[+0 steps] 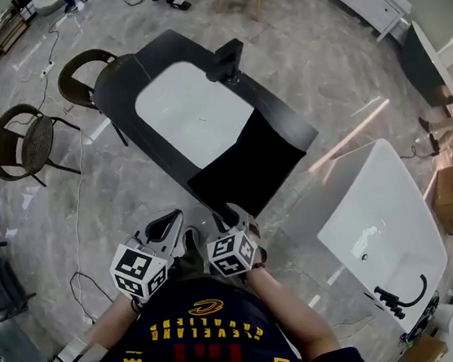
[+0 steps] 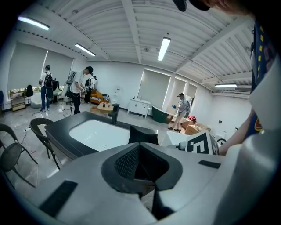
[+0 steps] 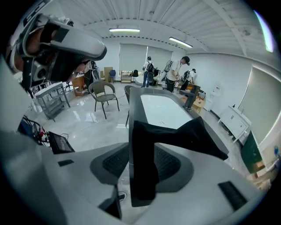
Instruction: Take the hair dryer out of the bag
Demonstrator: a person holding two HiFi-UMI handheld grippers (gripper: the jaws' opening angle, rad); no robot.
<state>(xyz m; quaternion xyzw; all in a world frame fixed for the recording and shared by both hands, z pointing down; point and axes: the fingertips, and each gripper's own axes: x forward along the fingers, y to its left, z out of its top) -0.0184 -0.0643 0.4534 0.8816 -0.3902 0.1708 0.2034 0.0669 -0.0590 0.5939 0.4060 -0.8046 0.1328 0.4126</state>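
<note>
The black bag [image 1: 250,165] lies draped over the near end of a black tub [image 1: 120,91] with a white inside. One corner of the bag hangs over the tub's rim towards the person. The hair dryer itself cannot be made out in any view.

That hanging corner falls straight between the jaws of the right gripper [image 3: 142,149]. The jaws stand wide apart on either side of the fabric and the pads do not press on it, so the grip is released. The right gripper tilts down towards the floor, its tips at the bag's near edge. The right forearm [image 1: 289,313] runs back from it to the person's right.

Just to its left the left gripper [image 2: 139,147] is clenched, jaws together with nothing between them. It points more nearly level across the room, short of the bag and not touching it. The left forearm [image 1: 105,329] comes in from the person's left. Both grippers are held close in front of the chest, side by side, their marker cubes near each other.

Ahead of both grippers the tub stretches away, with a black faucet [image 1: 228,59] at its far end. Well off to the left of the left gripper stand two wicker chairs [image 1: 26,142]. To the right of the right gripper sits a white tub [image 1: 384,225] on the grey floor [image 1: 310,58].
</note>
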